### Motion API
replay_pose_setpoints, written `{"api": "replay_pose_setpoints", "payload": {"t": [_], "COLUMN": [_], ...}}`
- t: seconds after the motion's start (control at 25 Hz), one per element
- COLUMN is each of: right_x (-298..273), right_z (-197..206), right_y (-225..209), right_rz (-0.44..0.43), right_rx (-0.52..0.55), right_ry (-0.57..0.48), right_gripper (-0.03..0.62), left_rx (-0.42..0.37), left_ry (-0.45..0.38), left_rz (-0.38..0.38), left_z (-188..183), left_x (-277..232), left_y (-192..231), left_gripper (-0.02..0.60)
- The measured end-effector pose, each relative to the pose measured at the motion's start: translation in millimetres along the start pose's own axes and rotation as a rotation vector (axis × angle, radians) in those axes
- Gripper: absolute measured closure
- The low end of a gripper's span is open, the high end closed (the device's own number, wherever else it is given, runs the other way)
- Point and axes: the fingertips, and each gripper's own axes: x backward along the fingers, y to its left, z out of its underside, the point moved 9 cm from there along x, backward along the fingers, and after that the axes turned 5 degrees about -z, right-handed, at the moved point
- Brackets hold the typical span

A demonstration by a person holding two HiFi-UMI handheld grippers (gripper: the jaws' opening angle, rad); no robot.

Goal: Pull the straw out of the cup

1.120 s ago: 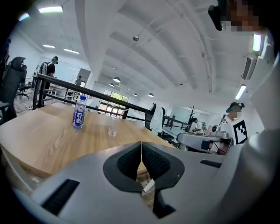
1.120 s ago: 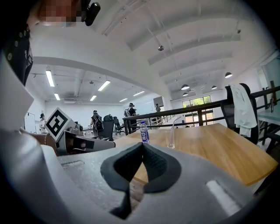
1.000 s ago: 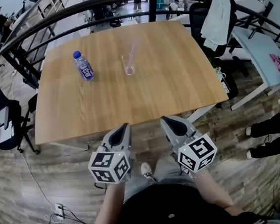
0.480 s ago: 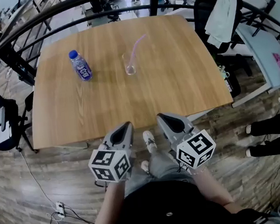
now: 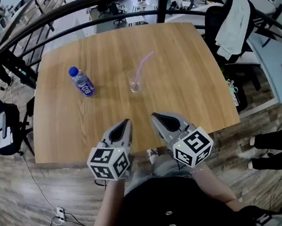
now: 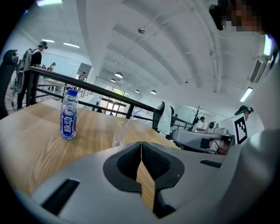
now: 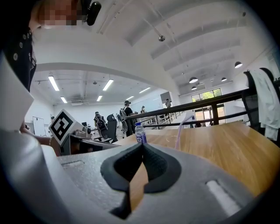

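Straw, pale pink, tilted in clr cup

The left tongs are pointing forward and slightly down, jaws pressing together with nothing between them. The right tongs are riding just beside them, jaws likewise meeting, empty. Both tips are angling inward toward each other. The left marker cube and right marker cube are facing up, and the left forearm and right forearm are reaching out from the body.
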Motion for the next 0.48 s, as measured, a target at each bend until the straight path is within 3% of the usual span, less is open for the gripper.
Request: {"api": "replay_pose_setpoints", "payload": {"t": [0.48], "right_x": [-55], "right_z": [-28], "right_y": [-92], "right_rz": [-0.108], "right_rx": [0.005], "right_ry": [0.028], "right_gripper": [0.595], "left_rx": [0.060], "left_ry": [-0.019], "left_rz": [-0.063], "left_z": [-38], "left_x": [-87], "left_y": [18], "left_gripper": [0.561]}}
